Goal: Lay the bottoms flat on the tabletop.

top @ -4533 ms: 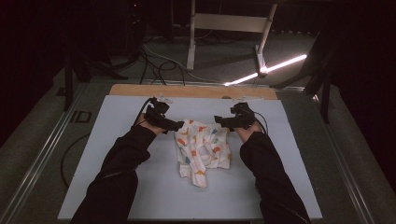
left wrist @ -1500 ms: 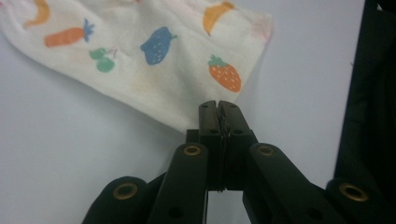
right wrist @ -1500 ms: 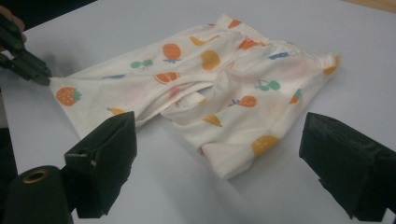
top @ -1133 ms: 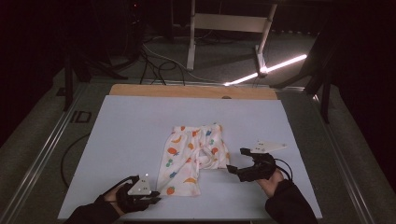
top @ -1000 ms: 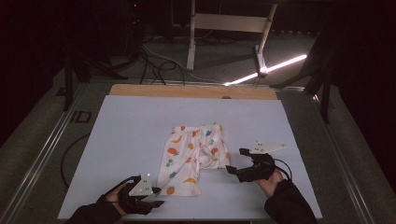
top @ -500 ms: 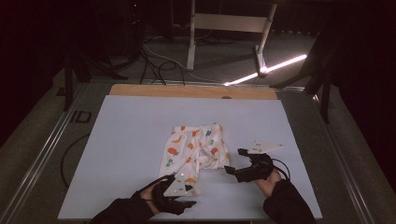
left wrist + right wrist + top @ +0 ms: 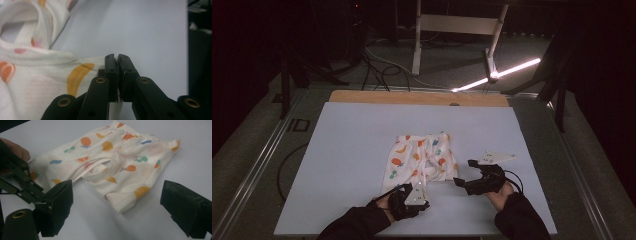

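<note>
A small pair of white shorts [image 7: 420, 159] printed with coloured fruit lies flat near the middle of the pale table [image 7: 337, 150], a little toward the person's side, waistband at the far end and leg hems pointing toward the near edge. Wide bare table surface lies to the left of the cloth, beyond it up to the wooden strip [image 7: 417, 97] along the far edge, and to the right of it. The near edge has far less room: both forearms in dark sleeves come in over it. The left gripper [image 7: 412, 196] sits just at the near left hem of the shorts; in the left gripper view its jaws are pressed together, with the cloth's edge running right up to them, though whether any fabric is caught between them cannot be told. The right gripper [image 7: 462, 183] rests low on the table just beside the near right corner of the shorts, apart from the cloth, its jaws spread wide; in the right gripper view the shorts [image 7: 112, 162] lie ahead between the two black jaws with bare table around the nearest hem. A grey three-cornered plate [image 7: 495, 158] rides on top of the right gripper.
</note>
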